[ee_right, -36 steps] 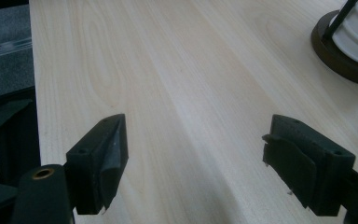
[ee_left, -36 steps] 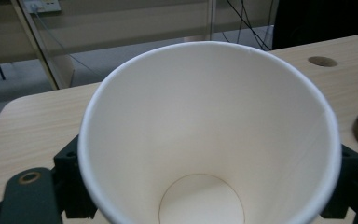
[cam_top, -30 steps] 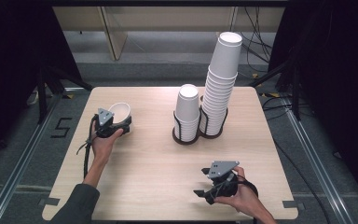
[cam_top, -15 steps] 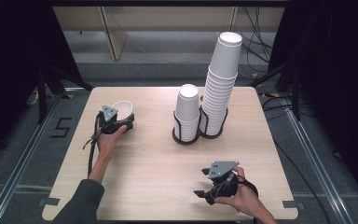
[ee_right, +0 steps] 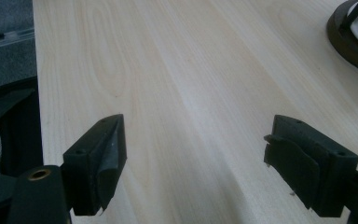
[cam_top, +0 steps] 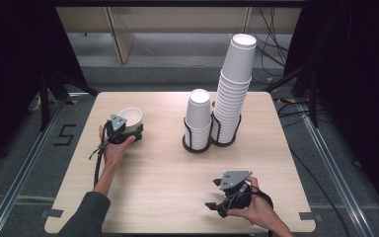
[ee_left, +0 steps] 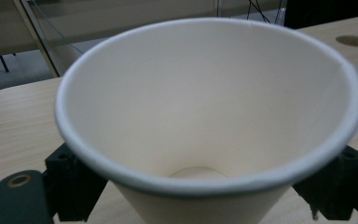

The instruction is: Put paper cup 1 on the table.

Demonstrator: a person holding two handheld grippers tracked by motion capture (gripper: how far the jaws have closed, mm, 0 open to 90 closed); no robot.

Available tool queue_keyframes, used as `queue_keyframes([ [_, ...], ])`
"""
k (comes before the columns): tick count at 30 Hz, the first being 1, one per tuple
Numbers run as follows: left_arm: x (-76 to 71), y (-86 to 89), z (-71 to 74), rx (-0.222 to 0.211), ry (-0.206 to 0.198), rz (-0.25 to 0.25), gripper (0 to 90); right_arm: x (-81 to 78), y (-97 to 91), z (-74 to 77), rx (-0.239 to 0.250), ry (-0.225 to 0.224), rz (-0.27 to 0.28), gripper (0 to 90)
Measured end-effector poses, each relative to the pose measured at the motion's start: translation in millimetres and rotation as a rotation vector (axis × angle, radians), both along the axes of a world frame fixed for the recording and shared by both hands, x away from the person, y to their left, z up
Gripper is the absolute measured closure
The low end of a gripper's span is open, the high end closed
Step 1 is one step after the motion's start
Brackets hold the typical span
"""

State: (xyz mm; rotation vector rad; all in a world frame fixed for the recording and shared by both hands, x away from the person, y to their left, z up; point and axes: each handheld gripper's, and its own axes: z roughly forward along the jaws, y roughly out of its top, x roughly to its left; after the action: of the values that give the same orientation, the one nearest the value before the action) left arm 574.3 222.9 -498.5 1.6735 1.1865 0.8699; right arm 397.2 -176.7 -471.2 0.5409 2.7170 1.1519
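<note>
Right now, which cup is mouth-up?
The lone cup at the left gripper, near the table's left edge. Its open mouth faces up. The short stack and tall stack in the holders are upside down.

White paper cup (ee_left: 205, 116), upright, mouth up

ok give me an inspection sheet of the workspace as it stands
surface: pale wooden table, bare in the middle
job's things: single white paper cup, upright, between the left gripper's jaws
clutter: short cup stack and tall cup stack, upside down in dark holders
grippers: left gripper around the cup, jaws just closing a little; right gripper open above bare table
cables: cable trailing from the left gripper
surroundings: grey floor, dark curtains
</note>
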Motion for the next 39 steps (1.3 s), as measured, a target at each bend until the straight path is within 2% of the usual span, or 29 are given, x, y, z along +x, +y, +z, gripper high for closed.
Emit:
queue_keyframes([
  [3, 0.3, 0.6, -1.7, -0.006, 0.013, -0.004, 14.4, -0.6, 0.3, 0.3, -0.005, 0.000, 0.002, 20.3],
  [5, 0.0, 1.4, -3.5, 0.009, 0.030, -0.011, 14.5, 0.3, 0.0, 0.0, -0.010, -0.016, 0.007, 20.0],
  [7, -1.9, 2.4, -4.6, 0.019, 0.044, -0.009, 14.5, -0.3, 0.2, -0.1, -0.001, 0.003, 0.002, 20.0],
  [9, -3.8, 3.3, -6.8, 0.024, 0.041, -0.009, 14.5, -0.2, 0.1, -0.2, -0.001, 0.000, 0.002, 19.9],
  [13, -10.1, 5.5, -9.0, 0.001, 0.056, -0.018, 14.6, -0.8, 0.4, 0.9, -0.001, -0.008, 0.003, 19.7],
  [17, -17.6, 7.0, -8.8, 0.005, 0.064, -0.023, 14.6, -1.2, -0.4, 2.1, 0.007, -0.007, 0.000, 19.7],
  [21, -34.2, 12.5, -2.7, -0.059, 0.074, -0.002, 14.6, -0.1, -2.4, 3.2, 0.018, -0.014, -0.024, 19.7],
  [24, -46.8, 14.0, 1.7, -0.080, 0.080, -0.006, 14.6, 1.3, -2.6, 3.8, 0.027, -0.020, -0.023, 19.4],
  [25, -46.8, 14.0, 1.7, -0.080, 0.080, -0.006, 14.6, 1.3, -2.6, 3.8, 0.027, -0.020, -0.023, 19.4],
  [26, -56.1, 14.2, 6.2, -0.083, 0.075, -0.014, 14.6, 1.4, -3.0, 4.2, 0.027, -0.025, -0.027, 19.5],
  [27, -56.1, 14.2, 6.2, -0.083, 0.075, -0.014, 14.6, 1.4, -3.0, 4.2, 0.027, -0.025, -0.027, 19.5],
  [28, -65.7, 12.9, 10.5, -0.079, 0.073, -0.022, 14.6, 1.2, -3.0, 4.3, 0.027, -0.021, -0.027, 19.5],
  [30, -76.9, 10.6, 14.9, -0.096, 0.066, -0.031, 14.6, 1.5, -2.7, 4.0, 0.035, -0.022, -0.031, 19.5],
  [31, -76.9, 10.6, 14.9, -0.096, 0.066, -0.031, 14.6, 1.7, -2.7, 4.1, 0.035, -0.024, -0.033, 19.5],
  [32, -87.5, 7.5, 19.6, -0.121, 0.068, -0.054, 14.6, 1.6, -3.2, 4.7, 0.031, -0.029, -0.037, 19.5],
  [33, -87.5, 7.5, 19.6, -0.121, 0.068, -0.054, 14.7, 1.6, -3.2, 4.7, 0.031, -0.029, -0.037, 19.5],
  [34, -98.1, 3.0, 23.4, -0.135, 0.048, -0.074, 14.7, 2.2, -3.4, 4.7, 0.041, -0.036, -0.038, 19.5],
  [35, -102.9, 0.3, 24.7, -0.141, 0.045, -0.086, 14.7, 1.6, -3.8, 5.5, 0.040, -0.023, -0.046, 19.5],
  [36, -102.9, 0.3, 24.7, -0.141, 0.045, -0.086, 14.7, 1.6, -3.8, 5.5, 0.040, -0.023, -0.046, 19.5],
  [38, -115.4, -7.1, 28.2, -0.144, 0.041, -0.123, 14.7, 1.8, -5.0, 6.2, 0.046, -0.026, -0.064, 19.6],
  [39, -115.4, -7.1, 28.2, -0.144, 0.041, -0.123, 14.7, 1.8, -5.0, 6.2, 0.046, -0.026, -0.064, 19.6],
])
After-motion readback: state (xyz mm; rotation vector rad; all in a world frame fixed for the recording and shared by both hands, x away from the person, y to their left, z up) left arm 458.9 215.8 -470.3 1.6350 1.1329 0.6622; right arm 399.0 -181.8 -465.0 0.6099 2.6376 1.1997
